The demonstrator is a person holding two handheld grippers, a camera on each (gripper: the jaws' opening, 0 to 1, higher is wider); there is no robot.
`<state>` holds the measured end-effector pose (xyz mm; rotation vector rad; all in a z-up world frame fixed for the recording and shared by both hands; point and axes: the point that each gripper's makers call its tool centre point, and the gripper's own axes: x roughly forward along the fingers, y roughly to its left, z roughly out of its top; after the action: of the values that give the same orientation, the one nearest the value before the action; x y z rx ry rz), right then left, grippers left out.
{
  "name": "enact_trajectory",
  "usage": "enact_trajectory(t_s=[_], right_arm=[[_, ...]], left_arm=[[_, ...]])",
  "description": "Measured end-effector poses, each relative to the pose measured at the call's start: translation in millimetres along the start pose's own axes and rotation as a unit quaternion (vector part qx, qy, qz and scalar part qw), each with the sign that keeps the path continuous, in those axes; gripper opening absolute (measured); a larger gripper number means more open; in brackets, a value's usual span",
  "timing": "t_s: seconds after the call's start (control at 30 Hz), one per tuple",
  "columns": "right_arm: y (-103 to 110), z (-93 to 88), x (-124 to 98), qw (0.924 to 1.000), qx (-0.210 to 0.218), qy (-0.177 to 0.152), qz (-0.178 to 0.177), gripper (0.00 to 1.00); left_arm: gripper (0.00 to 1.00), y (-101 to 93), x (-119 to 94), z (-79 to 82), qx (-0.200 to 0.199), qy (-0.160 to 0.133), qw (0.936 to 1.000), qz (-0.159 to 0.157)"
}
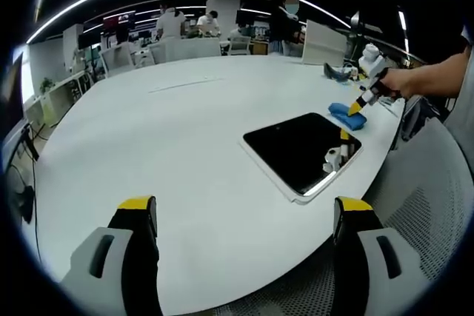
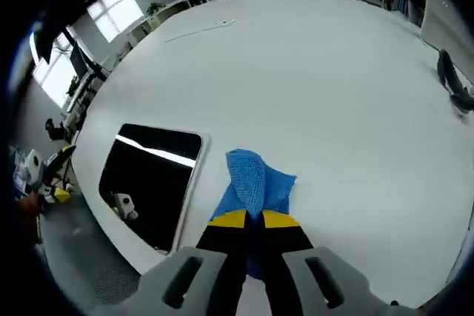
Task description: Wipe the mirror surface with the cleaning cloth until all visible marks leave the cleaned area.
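One large white table (image 1: 185, 153) with a smooth matte top and a rounded edge is seen in the left gripper view. One rectangular mirror (image 1: 302, 150), dark and glossy with a thin white frame and rounded corners, lies flat near the table's edge; ceiling lights are reflected in it. One blue cleaning cloth (image 2: 255, 183), of fine woven texture and bunched into a raised fold, lies on the table just beside the mirror (image 2: 152, 179), not on the glass. The right gripper (image 2: 253, 220), yellow-tipped with black jaws, is closed narrowly on the cloth's near edge. The left gripper (image 1: 244, 209) is held wide apart above bare table, gripping nothing.
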<state>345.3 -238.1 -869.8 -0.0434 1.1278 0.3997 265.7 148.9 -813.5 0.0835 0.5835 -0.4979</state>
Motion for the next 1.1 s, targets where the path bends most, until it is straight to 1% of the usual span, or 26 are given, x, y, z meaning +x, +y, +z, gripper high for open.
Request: enact_trajectory(t_s=[0.13, 0.3, 0.4, 0.5, 0.53, 0.6, 0.67, 0.7, 0.8, 0.83, 0.87, 0.93, 1.03, 1.1], right_arm=[[-5.8, -2.6, 3.5, 0.9989, -0.046, 0.002, -0.015, 0.02], [-5.2, -1.5, 3.8, 0.9987, -0.050, -0.003, -0.013, 0.03], [-0.9, -2.4, 3.9, 0.9983, -0.055, -0.007, -0.015, 0.07], [2.0, -2.6, 4.3, 0.9959, -0.083, -0.014, -0.033, 0.11], [3.1, -3.0, 4.4, 0.9956, -0.085, -0.017, -0.036, 0.12], [2.9, -2.1, 4.7, 0.9931, -0.103, -0.027, -0.050, 0.15], [-1.5, -0.5, 4.5, 0.9907, -0.109, -0.039, -0.072, 0.20], [-1.4, -0.8, 3.7, 0.9902, -0.112, -0.042, -0.072, 0.21], [-5.8, -1.6, 2.5, 0.9919, -0.093, -0.053, -0.069, 0.25], [-6.1, -1.6, 2.7, 0.9922, -0.090, -0.054, -0.068, 0.27], [-3.8, -2.4, 3.4, 0.9937, -0.076, -0.055, -0.060, 0.30], [-0.9, -1.9, 4.6, 0.9925, -0.090, -0.057, -0.061, 0.32], [-1.3, -1.7, 4.8, 0.9931, -0.081, -0.060, -0.060, 0.33], [-1.2, -1.7, 5.0, 0.9927, -0.084, -0.062, -0.060, 0.33]], left_arm=[[0.98, 0.5, 0.0, -0.6, 0.001, 0.002, 1.0000, 0.001], [0.98, 0.9, 0.0, -1.3, 0.000, 0.003, 1.0000, 0.002], [0.98, 1.3, 0.2, -1.5, 0.000, 0.003, 1.0000, 0.001], [0.98, 1.5, 0.0, -0.9, 0.000, 0.002, 1.0000, 0.002], [0.98, 1.6, 0.1, -0.9, 0.000, 0.002, 1.0000, 0.002], [0.98, 1.1, 0.0, -0.9, 0.000, 0.002, 1.0000, 0.001], [0.98, 0.6, -0.1, -0.9, 0.000, 0.003, 1.0000, 0.000], [0.98, 0.6, -0.2, -0.9, 0.000, 0.003, 1.0000, 0.001], [0.98, 0.8, -0.2, -0.4, -0.001, 0.001, 1.0000, 0.002], [0.98, 0.8, -0.2, -0.3, -0.001, 0.001, 1.0000, 0.002], [0.98, 0.8, -0.1, -0.3, -0.001, 0.001, 1.0000, 0.001], [0.98, 0.6, 0.0, -0.5, -0.001, 0.002, 1.0000, 0.001], [0.98, 0.6, -0.2, -0.1, -0.001, 0.001, 1.0000, 0.002], [0.98, 0.8, -0.2, 0.3, -0.002, 0.001, 1.0000, 0.003]])
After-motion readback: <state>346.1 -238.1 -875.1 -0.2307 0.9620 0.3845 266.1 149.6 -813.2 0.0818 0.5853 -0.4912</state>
